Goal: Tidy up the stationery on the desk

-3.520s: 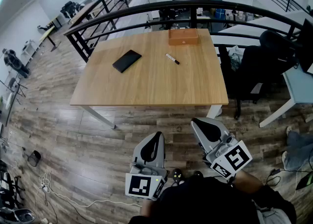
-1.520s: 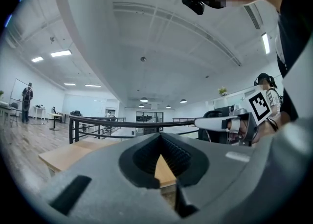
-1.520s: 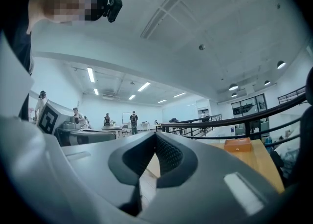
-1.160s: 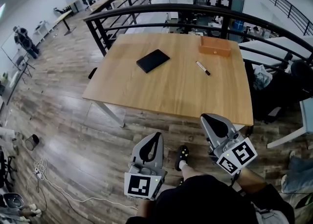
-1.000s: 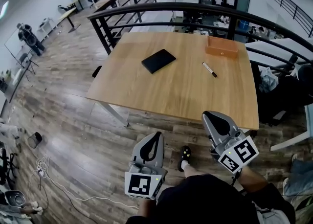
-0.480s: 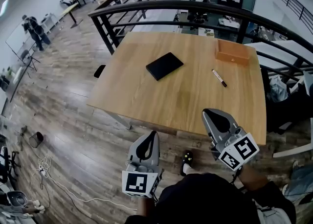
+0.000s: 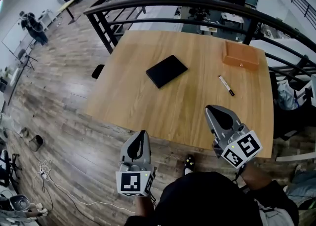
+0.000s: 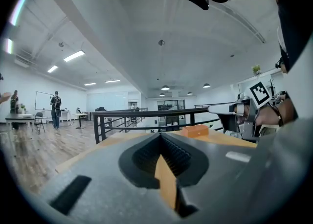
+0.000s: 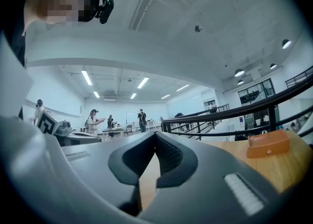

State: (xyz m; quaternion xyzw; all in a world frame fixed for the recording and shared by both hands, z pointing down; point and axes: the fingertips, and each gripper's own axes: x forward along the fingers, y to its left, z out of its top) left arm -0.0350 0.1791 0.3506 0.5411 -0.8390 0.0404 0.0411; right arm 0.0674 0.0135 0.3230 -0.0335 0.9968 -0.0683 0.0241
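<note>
A black railing [image 7: 197, 4] curves round the far and left sides of the wooden surface [image 7: 148, 116]. Plank floor [image 7: 59, 106] spreads to the left, with a white cable [image 7: 54, 190] lying on it near the bottom left corner. A dark shoe [image 7: 189, 160] shows on the floor between the two grippers. Far off, people [image 9: 93, 120] stand by other desks.

Three things lie on the surface, well apart from each other. The black notebook [image 7: 167, 70] lies flat near the middle and turned at an angle. The pen [image 7: 226, 85] lies to its right, slanting. The orange-brown box [image 7: 240, 55] sits at the far right corner; what is in it cannot be told. In the left gripper view the box [image 8: 195, 131] shows beyond the finger tips, and in the right gripper view it [image 9: 266, 143] sits off to the right.

The left gripper [image 7: 142, 134] hangs over the floor, just short of the near edge, and points roughly level towards the surface. Its fingers are pressed together with nothing between them. The right gripper [image 7: 213, 108] reaches over the near edge, its tip towards the pen, with only bare wood between them. Its fingers are also closed and empty. Each gripper shows at the edge of the other's view.
</note>
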